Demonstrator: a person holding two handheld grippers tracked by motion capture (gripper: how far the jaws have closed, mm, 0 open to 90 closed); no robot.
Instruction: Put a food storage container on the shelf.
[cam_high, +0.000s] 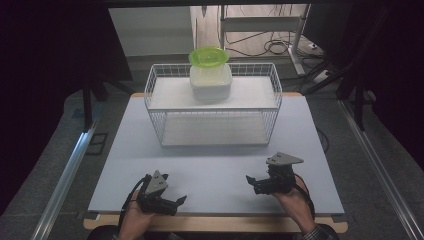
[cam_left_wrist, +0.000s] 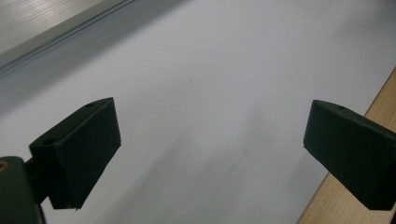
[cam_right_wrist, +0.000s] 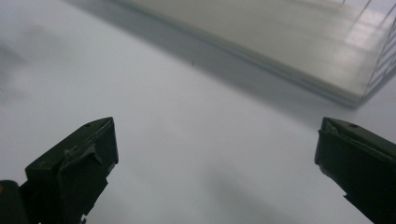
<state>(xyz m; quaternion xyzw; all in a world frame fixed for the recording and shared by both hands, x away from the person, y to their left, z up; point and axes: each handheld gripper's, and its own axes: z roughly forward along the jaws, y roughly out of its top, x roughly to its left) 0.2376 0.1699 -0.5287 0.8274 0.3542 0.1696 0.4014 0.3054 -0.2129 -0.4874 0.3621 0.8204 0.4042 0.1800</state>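
Note:
My left gripper (cam_high: 179, 201) rests low over the white table mat (cam_high: 215, 170) near the front edge, left of centre, held in a hand. Its jaws stand wide apart with nothing between them in the left gripper view (cam_left_wrist: 210, 144). My right gripper (cam_high: 251, 181) hovers at the front right, pointing left, also open and holding nothing (cam_right_wrist: 215, 158). Behind them, mid-table, stands a white wire basket (cam_high: 215, 125) with a white shelf. On that shelf sits a white square tub (cam_high: 210, 82) with a green bowl-shaped lid (cam_high: 209, 56) on top.
The mat's wooden border (cam_left_wrist: 388, 102) runs close to the left gripper. The basket's pale base (cam_right_wrist: 289, 42) lies ahead of the right gripper. Metal rails (cam_high: 65, 175) flank the table on the floor; cables and a frame (cam_high: 260, 30) stand behind it.

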